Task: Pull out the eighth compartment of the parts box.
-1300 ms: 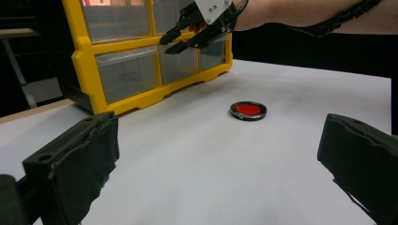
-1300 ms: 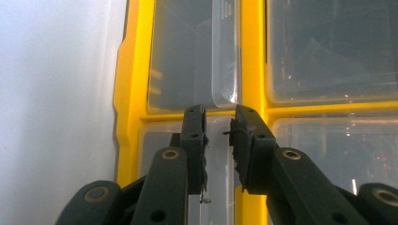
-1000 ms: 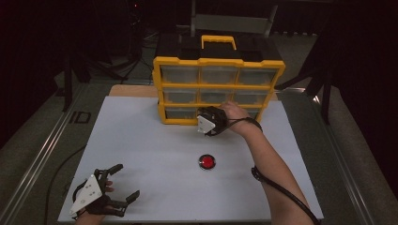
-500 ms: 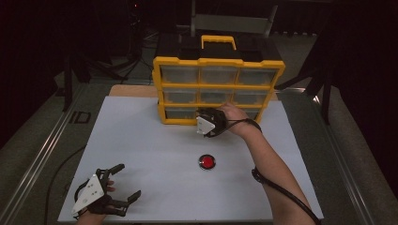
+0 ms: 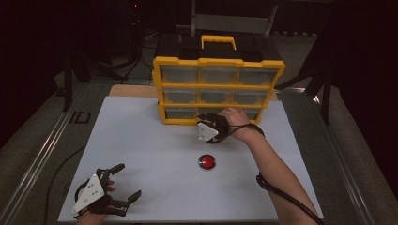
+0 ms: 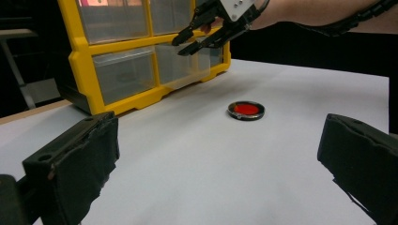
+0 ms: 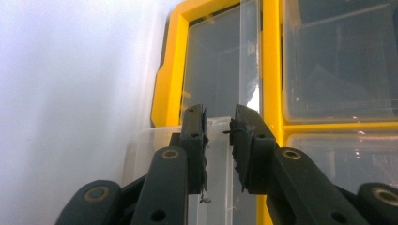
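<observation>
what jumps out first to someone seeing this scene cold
The yellow drawer organizer at the table's far edge catches the eye first, with the right gripper closed on the front of its clear bottom middle drawer, which sits pulled out a little. Next is the red-topped round disc lying alone mid-table, while the left gripper rests open at the near left corner.

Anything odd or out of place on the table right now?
One thing: the bottom-middle clear drawer of the yellow organizer sticks out past the other fronts, with the right gripper at its front. The red disc lies loose on the white tabletop.
</observation>
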The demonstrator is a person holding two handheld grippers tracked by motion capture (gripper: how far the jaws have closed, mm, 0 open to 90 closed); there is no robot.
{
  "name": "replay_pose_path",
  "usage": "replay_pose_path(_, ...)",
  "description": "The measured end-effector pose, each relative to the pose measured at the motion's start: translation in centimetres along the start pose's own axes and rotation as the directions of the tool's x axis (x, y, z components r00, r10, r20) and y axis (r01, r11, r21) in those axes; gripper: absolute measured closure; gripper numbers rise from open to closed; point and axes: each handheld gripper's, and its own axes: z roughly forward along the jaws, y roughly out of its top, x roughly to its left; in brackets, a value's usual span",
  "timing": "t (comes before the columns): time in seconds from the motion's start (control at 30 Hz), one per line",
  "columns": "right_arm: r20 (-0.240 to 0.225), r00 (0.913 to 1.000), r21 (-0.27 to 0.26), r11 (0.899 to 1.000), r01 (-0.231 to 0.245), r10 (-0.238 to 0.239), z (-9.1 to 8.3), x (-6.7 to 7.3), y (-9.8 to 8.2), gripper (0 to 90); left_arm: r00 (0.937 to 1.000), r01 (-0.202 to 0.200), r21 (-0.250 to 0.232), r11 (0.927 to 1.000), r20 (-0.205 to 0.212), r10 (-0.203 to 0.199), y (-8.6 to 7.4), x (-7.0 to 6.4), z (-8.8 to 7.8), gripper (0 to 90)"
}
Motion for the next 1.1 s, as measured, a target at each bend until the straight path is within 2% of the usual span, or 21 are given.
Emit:
replay_pose_path(0.23,-0.010,0.9997,-0.014,1.000,-0.022,0.022,-0.5,0.3,0.3,74.9,1.0000,-0.002,-0.003,1.0000,0.001,0.002,0.1,0.0,0.0,0.3)
replay_pose_path(0.77,-0.023,0.9997,-0.059,0.998,-0.007,0.006,-2.6,1.8,1.1,74.7,1.0000,0.000,-0.006,1.0000,-0.001,0.000,0.1,0.0,0.0,0.3)
replay_pose_path(0.9,-0.023,0.9994,-0.060,0.998,-0.027,0.025,-2.8,2.1,1.2,74.7,1.0000,-0.001,-0.006,1.0000,-0.002,0.001,0.1,0.0,0.0,0.3)
replay_pose_path(1.1,-0.028,0.9994,-0.065,0.998,-0.021,0.020,-3.3,2.2,1.2,74.6,1.0000,-0.002,-0.006,1.0000,-0.001,0.002,0.1,0.0,0.0,0.3)
